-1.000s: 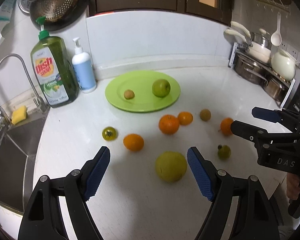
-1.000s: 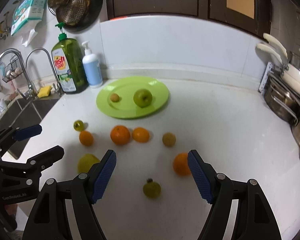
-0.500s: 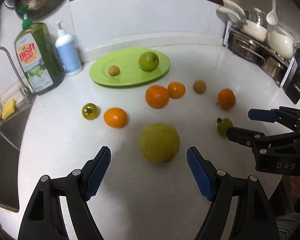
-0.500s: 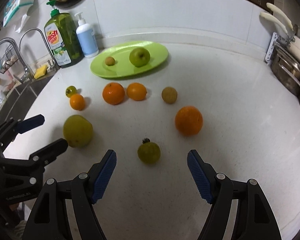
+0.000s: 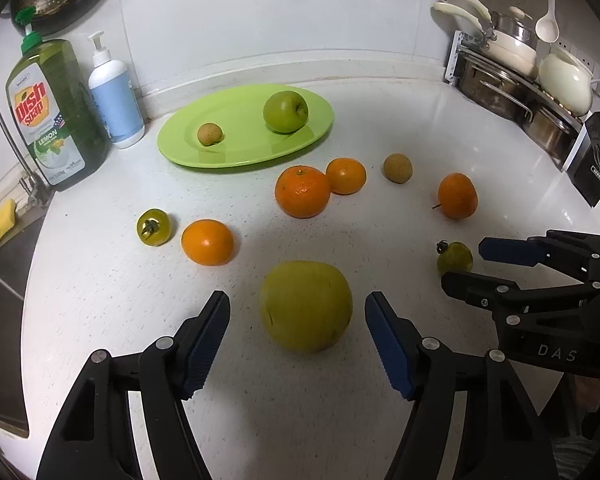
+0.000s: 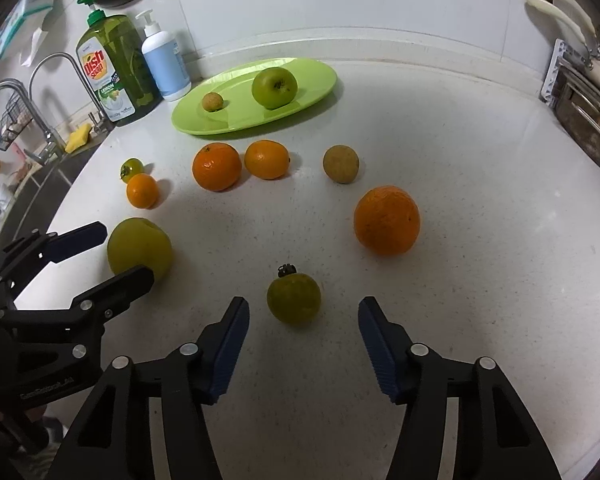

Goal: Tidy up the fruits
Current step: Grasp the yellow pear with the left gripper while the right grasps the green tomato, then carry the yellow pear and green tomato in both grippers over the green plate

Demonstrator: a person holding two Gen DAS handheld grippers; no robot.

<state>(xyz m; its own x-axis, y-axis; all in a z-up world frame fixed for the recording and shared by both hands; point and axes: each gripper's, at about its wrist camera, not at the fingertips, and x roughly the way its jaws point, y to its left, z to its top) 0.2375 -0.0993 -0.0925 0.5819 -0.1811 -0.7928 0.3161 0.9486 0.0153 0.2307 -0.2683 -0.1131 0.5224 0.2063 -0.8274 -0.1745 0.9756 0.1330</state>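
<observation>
Speckled white stone counter (image 5: 100, 300) bearing a glossy oval green plate (image 5: 236, 152) with a smooth green apple (image 5: 285, 112). In front of the plate, a large, dull yellow-green round fruit (image 5: 306, 306) lies between the ribbed blue pads of the left gripper (image 5: 298, 338), jaws closing, untouched. The right gripper (image 6: 300, 340), closing, flanks a small green stemmed fruit (image 6: 294, 298) without contact.
</observation>
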